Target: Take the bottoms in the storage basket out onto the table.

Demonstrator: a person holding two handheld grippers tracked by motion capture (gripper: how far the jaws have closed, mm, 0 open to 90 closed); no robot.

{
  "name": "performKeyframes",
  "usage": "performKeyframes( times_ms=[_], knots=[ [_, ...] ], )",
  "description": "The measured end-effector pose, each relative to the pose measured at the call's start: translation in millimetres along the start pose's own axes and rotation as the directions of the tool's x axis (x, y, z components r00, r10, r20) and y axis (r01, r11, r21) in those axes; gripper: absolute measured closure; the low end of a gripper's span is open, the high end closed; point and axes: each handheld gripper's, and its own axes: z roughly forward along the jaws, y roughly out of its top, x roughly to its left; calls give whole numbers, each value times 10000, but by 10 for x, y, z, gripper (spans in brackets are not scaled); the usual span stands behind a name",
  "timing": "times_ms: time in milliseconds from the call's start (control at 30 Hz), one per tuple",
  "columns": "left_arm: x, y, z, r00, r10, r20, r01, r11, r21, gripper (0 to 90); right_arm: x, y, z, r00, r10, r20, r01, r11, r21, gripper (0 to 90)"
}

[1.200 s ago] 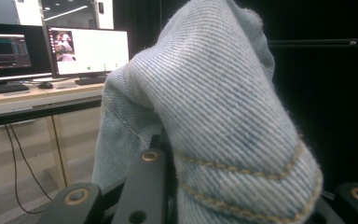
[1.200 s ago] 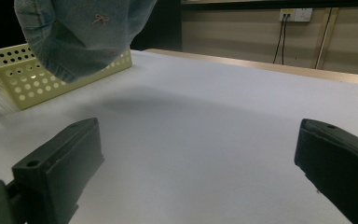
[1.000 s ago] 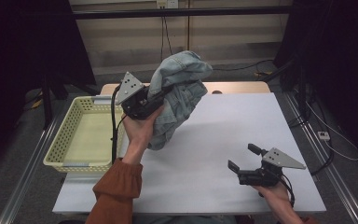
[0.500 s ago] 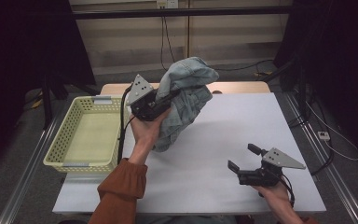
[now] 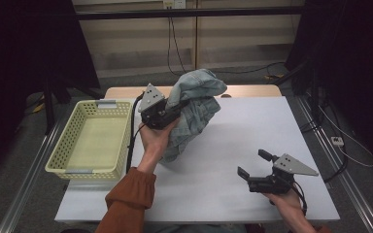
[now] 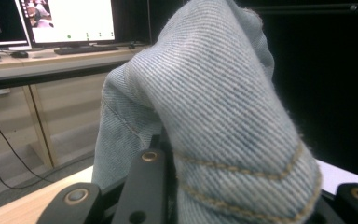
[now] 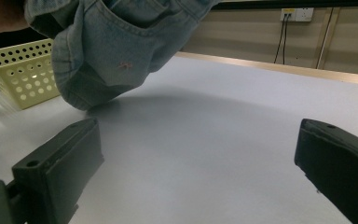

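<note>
jeans: hang bunched off the table, lifted for moving
left gripper: clamped on denim fold
right gripper: jaws wide, empty, waiting

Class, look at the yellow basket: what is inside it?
Nothing lies on the visible floor of the yellow basket. Its near wall hides a strip of that floor.

Faded light-blue denim garment with tan stitching; pale yellow perforated basket; white table; rust-orange sleeve; black gripper jaws.
</note>
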Motion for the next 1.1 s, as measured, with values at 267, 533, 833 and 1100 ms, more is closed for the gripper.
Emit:
performKeyframes(
  times_ms=[267, 533, 833, 1100],
  knots=[
    [26, -133, 79, 9999, 154, -26, -152, 9982, 588, 745, -1, -1, -2, 10000, -31, 18, 31, 10000, 8, 8],
    [118, -298, 121, 9999, -88, -124, 102, 9932, 1164, 743, 3, -1, 3, 10000, 36, -3, -36, 10000, 28, 8],
    [151, -428, 173, 9994, -317, -142, 336, 9860, 1636, 742, 3, -2, 2, 10000, 32, 4, -32, 10000, 36, 8],
    [188, -539, 212, 9988, -478, -133, 495, 9772, 2067, 738, 2, -3, 1, 10000, 17, 5, -17, 10000, 34, 8]
  ],
)
